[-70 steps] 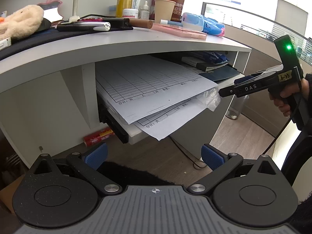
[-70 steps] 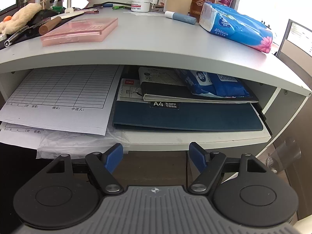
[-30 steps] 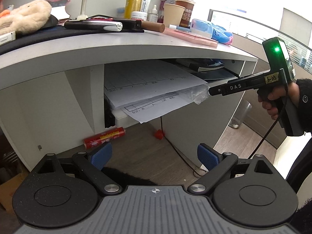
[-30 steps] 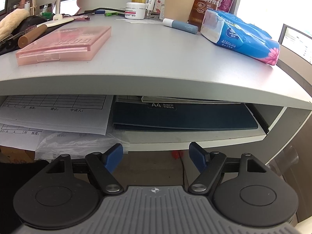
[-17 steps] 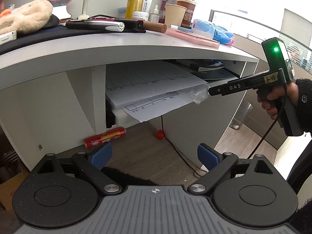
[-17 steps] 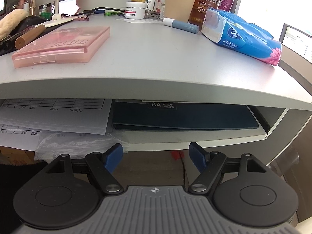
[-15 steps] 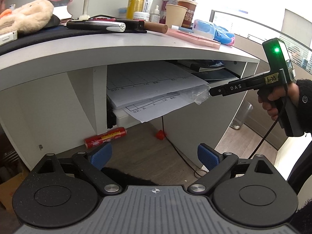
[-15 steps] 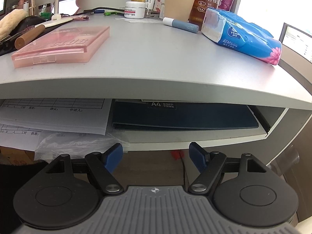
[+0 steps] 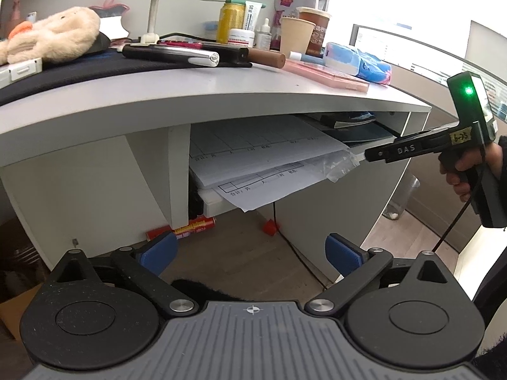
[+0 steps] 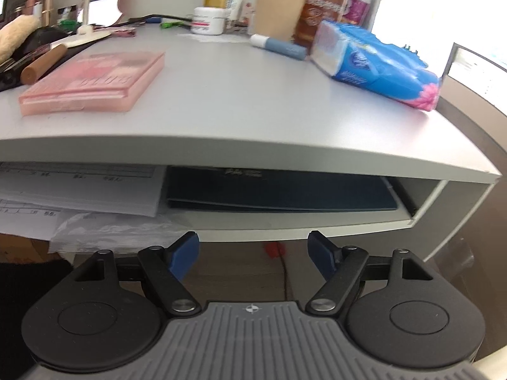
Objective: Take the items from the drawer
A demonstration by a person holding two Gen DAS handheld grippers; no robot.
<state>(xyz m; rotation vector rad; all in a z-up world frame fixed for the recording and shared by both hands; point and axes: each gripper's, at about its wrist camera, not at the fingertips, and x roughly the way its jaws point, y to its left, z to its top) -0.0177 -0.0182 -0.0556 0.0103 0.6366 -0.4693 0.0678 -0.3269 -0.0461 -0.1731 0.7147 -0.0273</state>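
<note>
The white drawer (image 10: pixel 285 224) under the desk top stands partly out. In it lie printed paper sheets (image 9: pixel 263 155) that hang over its front, a clear plastic bag (image 10: pixel 120 231) and a dark blue A4 folder (image 10: pixel 279 193). My left gripper (image 9: pixel 250 251) is open and empty, held back from the desk and low. My right gripper (image 10: pixel 253 253) is open and empty, just in front of the drawer's front edge. In the left wrist view the right gripper (image 9: pixel 367 155) points at the drawer front beside the plastic bag (image 9: pixel 339 164).
On the desk top (image 10: pixel 237 101) lie a pink case (image 10: pixel 95 82), a blue tissue pack (image 10: pixel 377 69), paper cups (image 10: pixel 275 12), bottles and a plush toy (image 9: pixel 54 38). A red can (image 9: pixel 187 228) and a cable lie on the floor beneath.
The drawer has slid further in under the desk top, so less of the folder and papers shows. My right gripper has shifted a little and tilted up. My left gripper barely moved.
</note>
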